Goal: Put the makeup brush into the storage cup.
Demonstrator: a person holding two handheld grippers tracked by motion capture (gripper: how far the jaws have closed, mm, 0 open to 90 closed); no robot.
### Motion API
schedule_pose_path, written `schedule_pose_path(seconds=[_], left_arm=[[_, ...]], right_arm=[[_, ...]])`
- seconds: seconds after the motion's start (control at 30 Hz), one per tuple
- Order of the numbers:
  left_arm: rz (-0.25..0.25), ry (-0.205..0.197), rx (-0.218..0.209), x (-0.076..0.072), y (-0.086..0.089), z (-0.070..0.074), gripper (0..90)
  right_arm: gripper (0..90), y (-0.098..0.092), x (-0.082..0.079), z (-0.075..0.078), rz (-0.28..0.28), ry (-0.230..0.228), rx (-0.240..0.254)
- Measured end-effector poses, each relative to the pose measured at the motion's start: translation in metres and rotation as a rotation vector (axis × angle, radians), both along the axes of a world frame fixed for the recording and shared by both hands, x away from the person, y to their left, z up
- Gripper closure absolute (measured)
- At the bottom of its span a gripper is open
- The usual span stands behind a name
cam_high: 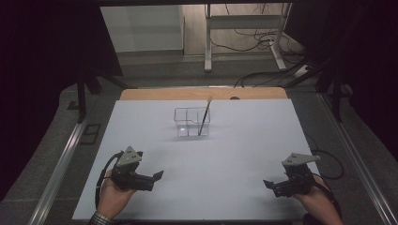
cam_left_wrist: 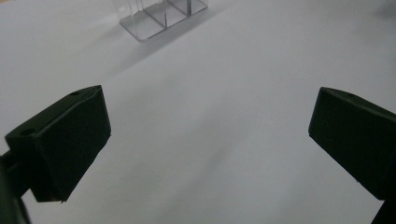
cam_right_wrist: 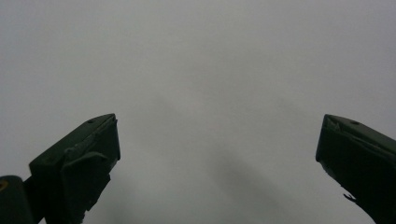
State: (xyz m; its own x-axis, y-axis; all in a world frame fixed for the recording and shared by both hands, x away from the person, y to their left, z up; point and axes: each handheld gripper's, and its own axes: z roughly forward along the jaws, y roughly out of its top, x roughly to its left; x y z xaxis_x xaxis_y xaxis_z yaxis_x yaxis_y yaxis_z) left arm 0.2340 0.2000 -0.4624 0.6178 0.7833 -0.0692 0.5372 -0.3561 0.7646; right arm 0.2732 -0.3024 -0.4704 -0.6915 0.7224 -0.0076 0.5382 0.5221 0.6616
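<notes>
Pictured from above: a clear compartmented organiser [cam_high: 192,122] at mid-worktop [cam_high: 244,140], a thin paintbrush [cam_high: 204,117] standing tilted in its right-hand compartment, pale bristle tip up and leaning toward the far edge. Left gripper [cam_high: 157,176] and right gripper [cam_high: 269,183] parked near the front corners of the white sheet, well apart from the organiser and from each other, each held in a hand. Fingers [cam_left_wrist: 70,140] of the left gripper spread wide and holding nothing, the organiser's corner [cam_left_wrist: 159,16] visible far ahead between them. Fingers [cam_right_wrist: 79,158] of the right gripper [cam_right_wrist: 217,154] likewise wide open and empty over bare worktop.

Likely step in hand: reaching for the brush. Best done by approaching from the right and front with fingers kept open, closing on the handle above the rim rather than near the bristles, then lifting along the brush's own tilt to avoid dragging the light organiser. Steadying the organiser's left wall with the other gripper probably worthwhile.
</notes>
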Motion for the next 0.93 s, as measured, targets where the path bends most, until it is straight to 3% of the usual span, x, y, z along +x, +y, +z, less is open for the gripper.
schedule_pose_path(seconds=[0.4, 0.8, 0.93], left_arm=[[0.028, 0.007, 0.019, -0.005, 0.010, -0.004, 0.0], [0.034, 0.043, 0.129, -0.007, 0.013, -0.013, 0.0], [0.023, 0.040, 0.121, -0.007, 0.012, -0.012, 0.0]], right_arm=[[0.0, 0.000, 0.000, 0.000, 0.002, -0.001, 0.002], [0.0, 0.000, -0.001, 0.000, 0.002, -0.002, 0.001], [0.0, 0.000, 0.000, 0.000, 0.004, -0.001, -0.002]])
